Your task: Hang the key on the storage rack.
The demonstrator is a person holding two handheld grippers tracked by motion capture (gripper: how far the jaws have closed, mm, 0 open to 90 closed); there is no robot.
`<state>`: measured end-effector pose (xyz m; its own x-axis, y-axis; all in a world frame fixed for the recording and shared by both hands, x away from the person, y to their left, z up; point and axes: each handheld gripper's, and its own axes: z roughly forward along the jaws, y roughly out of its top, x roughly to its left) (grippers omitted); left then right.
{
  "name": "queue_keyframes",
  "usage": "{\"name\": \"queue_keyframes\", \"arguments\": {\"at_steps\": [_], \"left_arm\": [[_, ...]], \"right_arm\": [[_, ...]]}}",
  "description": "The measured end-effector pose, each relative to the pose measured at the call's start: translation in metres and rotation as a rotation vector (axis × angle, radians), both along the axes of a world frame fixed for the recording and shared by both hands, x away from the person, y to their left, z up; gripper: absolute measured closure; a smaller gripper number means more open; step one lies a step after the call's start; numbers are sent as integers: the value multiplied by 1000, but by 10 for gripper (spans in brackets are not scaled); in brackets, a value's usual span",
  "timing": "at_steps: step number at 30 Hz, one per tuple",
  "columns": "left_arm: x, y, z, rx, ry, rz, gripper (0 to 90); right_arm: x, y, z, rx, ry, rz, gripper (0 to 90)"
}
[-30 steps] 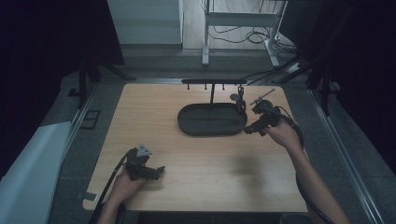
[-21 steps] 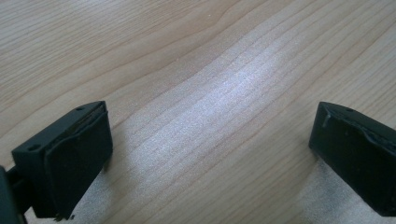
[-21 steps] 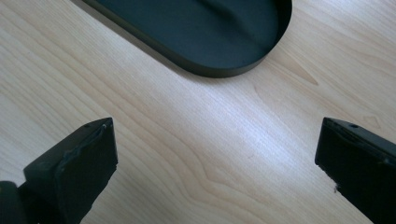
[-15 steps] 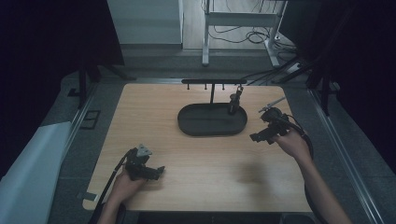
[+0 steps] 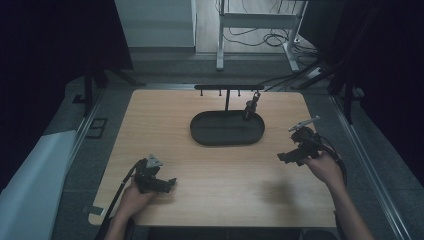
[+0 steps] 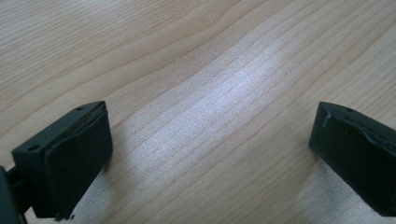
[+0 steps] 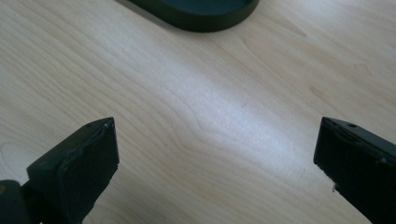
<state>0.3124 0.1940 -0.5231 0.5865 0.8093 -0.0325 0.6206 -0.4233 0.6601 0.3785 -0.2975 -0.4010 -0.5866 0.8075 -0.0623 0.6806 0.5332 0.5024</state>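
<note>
Jaws of both the left gripper and right gripper are held wide apart, empty. At frame centre, a dark oval tray is seen, its black hanging stand behind.

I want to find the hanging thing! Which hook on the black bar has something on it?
The hook at the right end of the bar: a small dark item hangs there over the oval tray. The others are bare.

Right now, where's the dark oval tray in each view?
High view: the tray lies centre, toward the table's far edge, under the hanging rack.
Left gripper view: not in it.
Right gripper view: tray cut by the top edge, centre.
Shared landmark: the wood tabletop.
</note>
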Motion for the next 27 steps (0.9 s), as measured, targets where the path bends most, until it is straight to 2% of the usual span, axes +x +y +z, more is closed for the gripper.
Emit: {"name": "queue_keyframes", "arguments": {"at_steps": [11,27], "left_arm": [[0,0,0,-1,0,0,0],[0,0,0,-2,-2,1,0]], "right_arm": [[-24,-16,-21,41,-1,-33,8],[-49,-16,-66,94,-16,-57,18]]}}
